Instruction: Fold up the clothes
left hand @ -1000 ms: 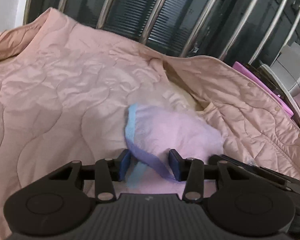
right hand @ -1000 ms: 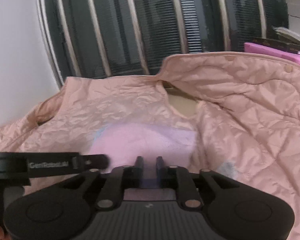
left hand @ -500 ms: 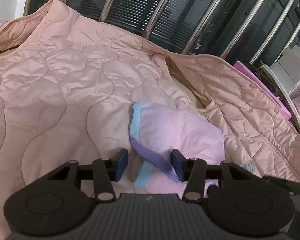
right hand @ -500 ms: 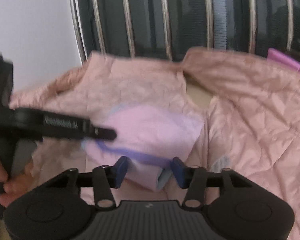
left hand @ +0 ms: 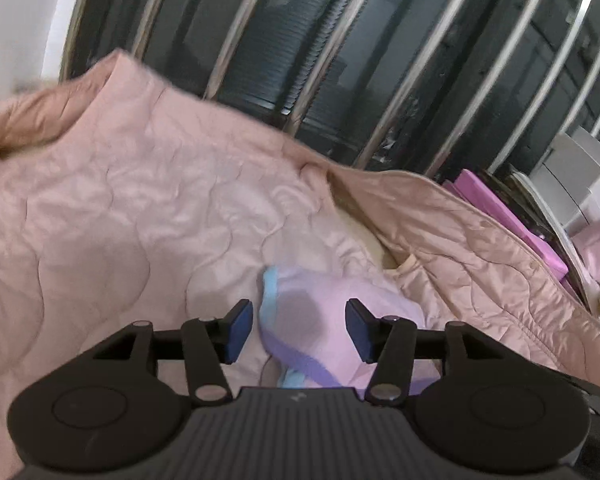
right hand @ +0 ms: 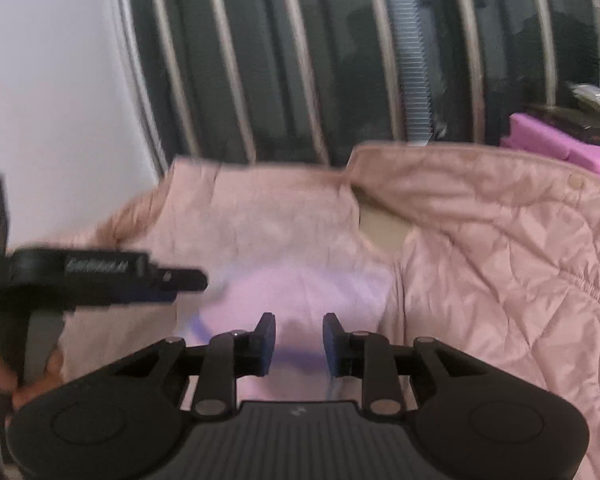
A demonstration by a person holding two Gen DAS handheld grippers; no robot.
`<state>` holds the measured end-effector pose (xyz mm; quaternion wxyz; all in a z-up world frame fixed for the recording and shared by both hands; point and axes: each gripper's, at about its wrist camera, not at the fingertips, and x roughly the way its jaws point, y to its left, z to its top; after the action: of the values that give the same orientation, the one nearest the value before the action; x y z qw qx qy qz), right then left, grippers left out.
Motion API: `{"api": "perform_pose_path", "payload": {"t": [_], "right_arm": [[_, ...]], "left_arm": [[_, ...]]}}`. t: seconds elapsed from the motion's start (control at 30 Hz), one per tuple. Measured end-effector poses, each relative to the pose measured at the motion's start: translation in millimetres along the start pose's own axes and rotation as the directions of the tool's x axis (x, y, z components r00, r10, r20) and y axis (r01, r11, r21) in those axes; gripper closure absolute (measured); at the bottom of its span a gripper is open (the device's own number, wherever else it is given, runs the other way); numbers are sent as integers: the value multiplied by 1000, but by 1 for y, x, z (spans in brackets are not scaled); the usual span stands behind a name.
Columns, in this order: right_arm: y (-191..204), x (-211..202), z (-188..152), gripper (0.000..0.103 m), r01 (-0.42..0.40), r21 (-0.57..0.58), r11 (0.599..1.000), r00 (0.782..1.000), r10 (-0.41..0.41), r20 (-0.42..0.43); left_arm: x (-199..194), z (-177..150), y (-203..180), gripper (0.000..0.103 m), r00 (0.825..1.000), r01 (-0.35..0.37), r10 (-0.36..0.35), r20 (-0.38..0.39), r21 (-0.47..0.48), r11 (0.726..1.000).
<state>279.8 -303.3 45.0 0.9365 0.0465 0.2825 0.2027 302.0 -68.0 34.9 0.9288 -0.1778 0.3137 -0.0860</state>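
Observation:
A small lilac garment [left hand: 332, 320] with light-blue and purple trim lies folded on a spread peach quilted jacket [left hand: 120, 220]. It also shows in the right wrist view [right hand: 300, 296], on the jacket [right hand: 500, 260]. My left gripper [left hand: 300, 330] is open, its blue pads either side of the garment's near part, holding nothing. My right gripper [right hand: 299, 342] is open over the garment's near edge, with cloth in the gap but not pinched. The left gripper also shows in the right wrist view [right hand: 172, 284], coming in from the left. The picture is blurred.
A dark wall with metal bars [left hand: 340, 60] stands behind the jacket. Magenta flat boxes [left hand: 512, 216] and white boxes [left hand: 576, 168] lie at the right. A white wall [right hand: 52, 120] is at the left.
The right gripper opened from shut, letting go of the garment, then narrowed a little. The left gripper stayed open and moved back slightly. The garment stays on the jacket.

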Motion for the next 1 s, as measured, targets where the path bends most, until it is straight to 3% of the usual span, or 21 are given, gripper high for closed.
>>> {"api": "perform_pose_path", "payload": {"t": [0.17,0.23,0.33,0.4,0.67,0.87,0.93,1.0], "right_arm": [[4,29,-12,79,33,-32,999,994,-37,-107],[1,30,-13,75,34,-20,999,993,-36,-111],[-5,28,-12,60,57,4,998,992,-57,-111],[-6,29,-12,59,61,6,998,991,-60,-118],[-10,30,-13,60,73,25,997,989,-69,-128],[-14,27,-10,56,106,37,994,989,-101,-112],[-15,25,-9,55,116,43,992,989,-112,-100],[-14,23,-7,55,126,49,991,989,-121,-87]], "left_arm": [[24,-15,-16,49,994,-39,51,-92,129,991],[31,-21,-16,42,990,-45,67,-126,175,984],[32,-20,-2,37,986,17,7,-169,140,990],[31,-19,3,35,982,50,-26,-188,125,991],[30,-24,-14,44,968,110,-59,-245,200,974],[31,-25,-21,43,959,133,-71,-273,217,967],[31,-23,-19,40,962,121,-59,-268,221,968],[26,-20,-18,35,974,56,1,-228,246,968]]}}
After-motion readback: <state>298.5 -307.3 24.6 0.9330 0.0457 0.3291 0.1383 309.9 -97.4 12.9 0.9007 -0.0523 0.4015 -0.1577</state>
